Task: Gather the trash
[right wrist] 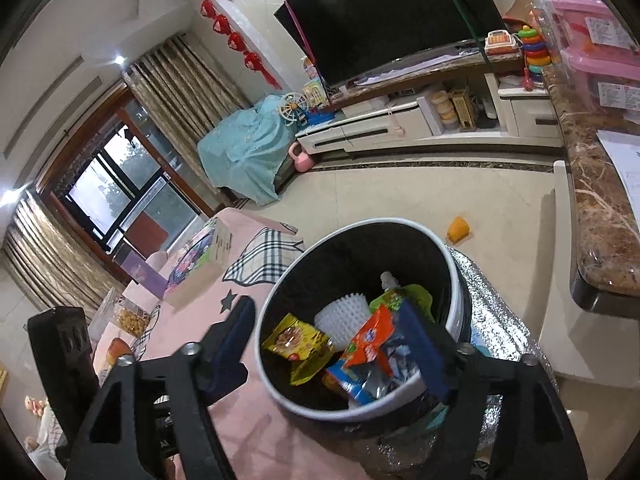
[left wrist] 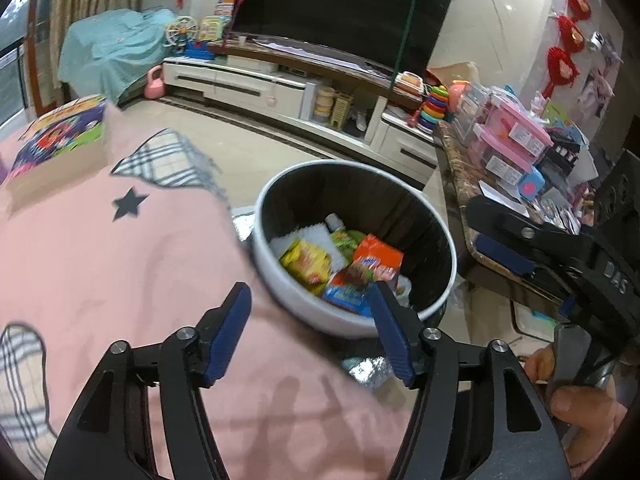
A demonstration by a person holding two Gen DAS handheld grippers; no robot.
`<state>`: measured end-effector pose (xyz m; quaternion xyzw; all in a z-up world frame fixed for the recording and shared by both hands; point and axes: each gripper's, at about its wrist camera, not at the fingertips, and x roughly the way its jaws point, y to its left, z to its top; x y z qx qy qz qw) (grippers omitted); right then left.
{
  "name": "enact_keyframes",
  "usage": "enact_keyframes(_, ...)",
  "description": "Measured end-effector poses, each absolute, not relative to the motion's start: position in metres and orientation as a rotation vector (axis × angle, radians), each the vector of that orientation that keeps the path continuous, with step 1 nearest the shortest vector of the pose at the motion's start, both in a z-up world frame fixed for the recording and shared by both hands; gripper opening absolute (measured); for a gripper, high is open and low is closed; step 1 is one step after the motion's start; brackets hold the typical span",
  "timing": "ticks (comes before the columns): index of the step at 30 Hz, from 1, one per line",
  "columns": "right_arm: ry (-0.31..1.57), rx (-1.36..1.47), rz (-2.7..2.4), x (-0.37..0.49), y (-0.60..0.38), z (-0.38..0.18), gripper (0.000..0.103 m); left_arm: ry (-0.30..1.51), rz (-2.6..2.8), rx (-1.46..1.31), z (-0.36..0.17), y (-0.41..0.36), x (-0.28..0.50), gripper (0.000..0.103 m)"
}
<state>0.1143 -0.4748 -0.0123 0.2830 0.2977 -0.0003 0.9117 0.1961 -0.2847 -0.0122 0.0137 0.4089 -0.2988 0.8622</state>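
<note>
- At far left we see a cardboard box [left wrist: 60, 136] with a cartoon lid lying on the pink cloth [left wrist: 120, 264], which carries a dark star [left wrist: 129, 203] and plaid patches.
- Our left gripper [left wrist: 310, 330] hangs over the edge of that cloth, its blue-padded fingers [left wrist: 228, 332] spread wide apart with nothing between them.
- Just beyond the fingertips stands the trash bin [left wrist: 288, 300], white outside and black inside, beside the cloth-covered surface.
- Inside the bin lies the collected trash: a yellow snack packet [left wrist: 306, 264], a white spiky piece [left wrist: 316, 236], a green pouch [left wrist: 346, 238], an orange wrapper [left wrist: 378, 258] and a blue packet [left wrist: 346, 298].
- In the right wrist view our right gripper [right wrist: 334, 340] sits over the bin's near rim [right wrist: 276, 384], fingers [right wrist: 234, 332] open wide and empty, the right one reaching over the orange wrapper [right wrist: 370, 342].
- Silver foil sheeting [right wrist: 492, 320] lies under and beside the bin.
- To the right runs a brown marble worktop [right wrist: 596, 216] holding pink storage boxes [right wrist: 600, 40]; a small orange object [right wrist: 458, 230] lies on the floor near it.
- Behind stands a television [left wrist: 344, 4] on a low white cabinet [left wrist: 240, 84].
</note>
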Motion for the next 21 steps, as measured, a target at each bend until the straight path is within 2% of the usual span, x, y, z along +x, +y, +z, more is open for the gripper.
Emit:
enact_keyframes(3, 0.616, 0.587, -0.005, 0.102, -0.464, -0.018, 0.090, 0.850, -0.604, 0.001, -0.018, -0.264, 0.184, 0.069)
enact_keyframes(16, 0.620, 0.619, -0.023, 0.056, -0.429, -0.037, 0.090, 0.814, -0.521, -0.066, -0.029, -0.195, 0.137, 0.076)
enact_keyframes(19, 0.602, 0.590, -0.025, 0.048, -0.420, -0.033, 0.091, 0.792, -0.500, -0.075, -0.028, -0.181, 0.125, 0.080)
enact_keyframes(21, 0.586, 0.569, -0.028, 0.041, -0.411, -0.031, 0.095, 0.780, -0.483, -0.084, -0.027, -0.174, 0.118, 0.084)
